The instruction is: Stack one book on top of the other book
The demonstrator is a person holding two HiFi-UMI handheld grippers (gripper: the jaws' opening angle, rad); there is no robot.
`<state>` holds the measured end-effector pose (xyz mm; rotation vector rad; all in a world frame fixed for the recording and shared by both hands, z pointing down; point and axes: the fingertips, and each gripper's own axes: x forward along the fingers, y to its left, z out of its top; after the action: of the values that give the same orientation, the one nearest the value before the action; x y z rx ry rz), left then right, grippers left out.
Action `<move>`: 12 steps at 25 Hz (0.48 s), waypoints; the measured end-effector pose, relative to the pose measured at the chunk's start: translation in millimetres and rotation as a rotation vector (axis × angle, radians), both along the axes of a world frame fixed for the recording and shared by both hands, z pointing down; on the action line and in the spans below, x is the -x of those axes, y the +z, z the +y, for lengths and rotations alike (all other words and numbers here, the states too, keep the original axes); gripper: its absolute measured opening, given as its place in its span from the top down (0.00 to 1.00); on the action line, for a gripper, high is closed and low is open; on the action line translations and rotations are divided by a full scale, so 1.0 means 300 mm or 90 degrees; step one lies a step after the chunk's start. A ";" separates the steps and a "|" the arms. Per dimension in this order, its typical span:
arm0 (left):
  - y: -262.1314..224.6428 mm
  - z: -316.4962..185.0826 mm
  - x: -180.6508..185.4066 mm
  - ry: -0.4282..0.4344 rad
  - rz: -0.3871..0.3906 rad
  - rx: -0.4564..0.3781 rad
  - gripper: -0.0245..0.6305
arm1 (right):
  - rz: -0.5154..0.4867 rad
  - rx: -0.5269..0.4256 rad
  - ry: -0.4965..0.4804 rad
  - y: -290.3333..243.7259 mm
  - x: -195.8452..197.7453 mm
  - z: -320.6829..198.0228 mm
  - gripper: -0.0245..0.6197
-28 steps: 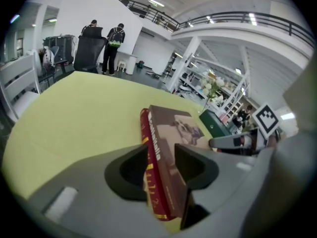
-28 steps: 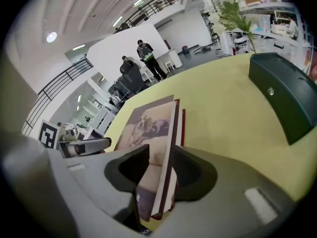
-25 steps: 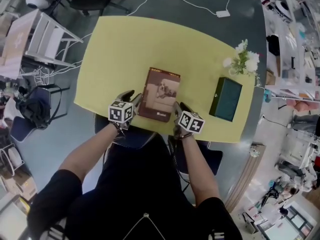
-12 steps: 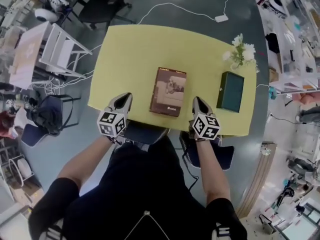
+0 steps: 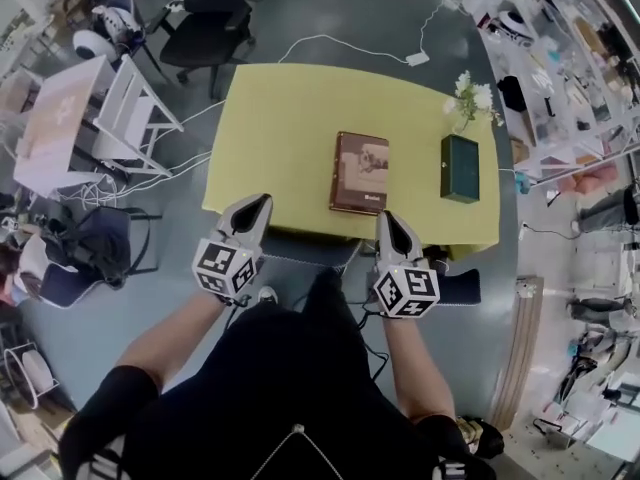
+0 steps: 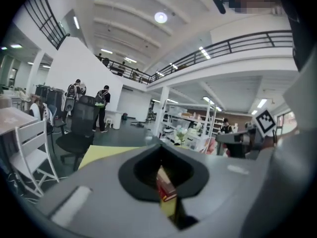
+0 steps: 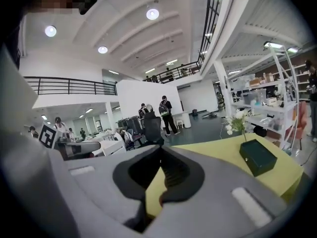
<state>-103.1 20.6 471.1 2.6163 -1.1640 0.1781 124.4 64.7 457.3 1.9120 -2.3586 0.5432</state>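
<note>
**A:** Anything hard to make out on the brown book [image 5: 360,172]?

**B:** Cover print too small to read from the head view. Through the left gripper view, only a thin red-brown sliver in the slot below the closed tips. Everything else blocked by the grey gripper body.

**A:** And the green book [image 5: 460,168]?

**B:** Whole in the head view, flat on the yellow table [image 5: 280,118]. Right of the brown book and apart from it, just below the white flowers [image 5: 470,96] in the picture. Clear in the right gripper view as well, off to the right of the jaws. No title or lettering legible on it.

**A:** Position against the jaws?

**B:** Both books ahead of the tips, touched by neither gripper. Left gripper [image 5: 260,202] over the table's near edge, left of the brown book. Right gripper [image 5: 389,218] over the same edge, between the two books across the picture. Raised, to judge by both gripper views – looking out across the tabletop rather than down at it. Exact height hard to judge.

**A:** State of the jaws?

**B:** Pressed together on both sides, nothing clamped in either. Table's near corners cut off in the gripper views by the gripper bodies.
</note>
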 end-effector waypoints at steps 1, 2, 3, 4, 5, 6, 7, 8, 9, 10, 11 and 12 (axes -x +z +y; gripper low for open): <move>-0.025 0.042 0.034 0.008 0.007 -0.009 0.95 | 0.001 -0.010 0.005 -0.030 0.047 0.046 0.96; -0.051 0.081 0.066 0.018 0.011 -0.022 0.95 | 0.004 -0.022 0.011 -0.062 0.086 0.086 0.96; -0.078 0.116 0.096 0.027 0.013 -0.040 0.95 | 0.009 -0.034 0.019 -0.095 0.117 0.123 0.96; -0.108 0.147 0.122 0.036 0.013 -0.058 0.95 | 0.011 -0.046 0.026 -0.130 0.142 0.155 0.96; -0.140 0.174 0.145 0.044 0.011 -0.075 0.95 | 0.012 -0.058 0.033 -0.166 0.163 0.184 0.96; -0.173 0.199 0.165 0.051 0.011 -0.092 0.95 | 0.013 -0.070 0.037 -0.201 0.181 0.211 0.96; -0.206 0.220 0.180 0.056 0.014 -0.108 0.95 | 0.016 -0.081 0.037 -0.236 0.199 0.235 0.96; -0.239 0.238 0.190 0.061 0.018 -0.122 0.95 | 0.020 -0.093 0.035 -0.271 0.216 0.255 0.96; -0.272 0.251 0.195 0.064 0.025 -0.135 0.95 | 0.025 -0.105 0.031 -0.305 0.230 0.271 0.96; -0.303 0.261 0.195 0.068 0.034 -0.145 0.95 | 0.030 -0.117 0.026 -0.339 0.240 0.285 0.96; -0.331 0.269 0.191 0.071 0.042 -0.155 0.95 | 0.035 -0.128 0.020 -0.370 0.248 0.295 0.96; -0.358 0.276 0.183 0.075 0.049 -0.165 0.95 | 0.037 -0.138 0.015 -0.399 0.252 0.304 0.96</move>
<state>-158.1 103.5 363.6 2.8894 -1.0714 -0.0550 48.8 156.0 337.6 2.0122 -2.4495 0.2374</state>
